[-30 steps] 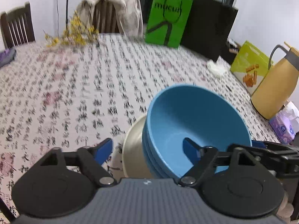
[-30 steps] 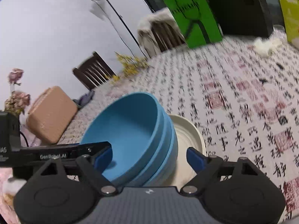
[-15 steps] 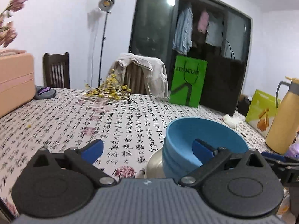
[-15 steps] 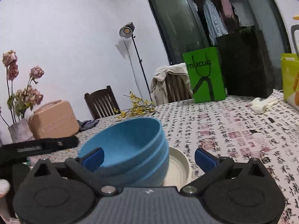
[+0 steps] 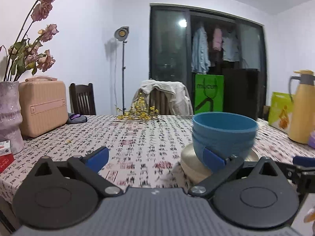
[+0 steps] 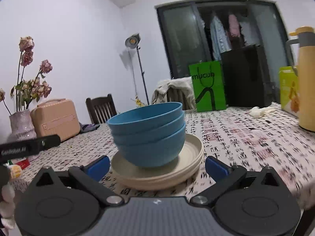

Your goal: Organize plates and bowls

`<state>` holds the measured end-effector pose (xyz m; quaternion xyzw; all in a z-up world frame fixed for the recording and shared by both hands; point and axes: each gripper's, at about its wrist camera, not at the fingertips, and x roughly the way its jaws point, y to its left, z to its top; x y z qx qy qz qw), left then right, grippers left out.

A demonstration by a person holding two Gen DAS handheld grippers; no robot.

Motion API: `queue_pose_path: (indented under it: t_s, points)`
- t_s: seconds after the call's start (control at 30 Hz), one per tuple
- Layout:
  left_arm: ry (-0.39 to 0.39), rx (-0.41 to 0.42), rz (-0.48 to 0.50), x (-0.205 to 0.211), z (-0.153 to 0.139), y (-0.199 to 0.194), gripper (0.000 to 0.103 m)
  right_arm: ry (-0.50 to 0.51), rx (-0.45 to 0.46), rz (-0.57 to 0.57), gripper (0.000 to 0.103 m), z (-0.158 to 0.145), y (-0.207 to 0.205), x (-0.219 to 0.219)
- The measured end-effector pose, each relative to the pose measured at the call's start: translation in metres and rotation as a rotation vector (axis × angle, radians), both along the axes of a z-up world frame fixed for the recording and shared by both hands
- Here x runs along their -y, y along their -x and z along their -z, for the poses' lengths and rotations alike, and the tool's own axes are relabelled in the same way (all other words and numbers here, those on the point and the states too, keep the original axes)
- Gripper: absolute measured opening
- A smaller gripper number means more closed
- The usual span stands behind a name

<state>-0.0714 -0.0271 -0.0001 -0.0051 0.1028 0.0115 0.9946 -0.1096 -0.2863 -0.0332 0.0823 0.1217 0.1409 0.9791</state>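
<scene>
Three nested blue bowls stand on a low stack of cream plates on the patterned tablecloth. My right gripper is open wide just in front of the plates, one fingertip showing at each side of their near rim, pads not pressing. In the left wrist view the same bowls and plates sit to the right, behind my right-hand finger. My left gripper is open with only tablecloth between its fingers. Each gripper shows at the edge of the other's view: the left, the right.
A pink case and a vase of dried roses stand at the left. A yellow thermos, a lime box and a white tissue are at the right. A green bag, a draped chair and yellow flowers sit at the back.
Both views swung from looking down into the bowls to nearly level and dropped lower. Both grippers drew back from the stack and their jaws widened. Bowls and plates stayed put.
</scene>
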Motion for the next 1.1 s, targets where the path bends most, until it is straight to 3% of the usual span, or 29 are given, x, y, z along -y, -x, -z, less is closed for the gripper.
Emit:
queue_pose_path:
  t_s: [0.33,0.63,1.1]
  points:
    - [0.078,-0.029,0.103,-0.011,0.032,0.065,0.103,0.107,0.014,0.086,0.103,0.004,0.075,-0.015]
    - [0.094,0.033,0.147,-0.009,0.037,0.104,0.103,0.106,0.023,0.11,0.103,0.003,0.118,-0.009]
    - [0.091,0.014,0.166,-0.007,0.05,0.11,0.103,0.108,0.007,0.106,0.103,0.008,0.118,-0.007]
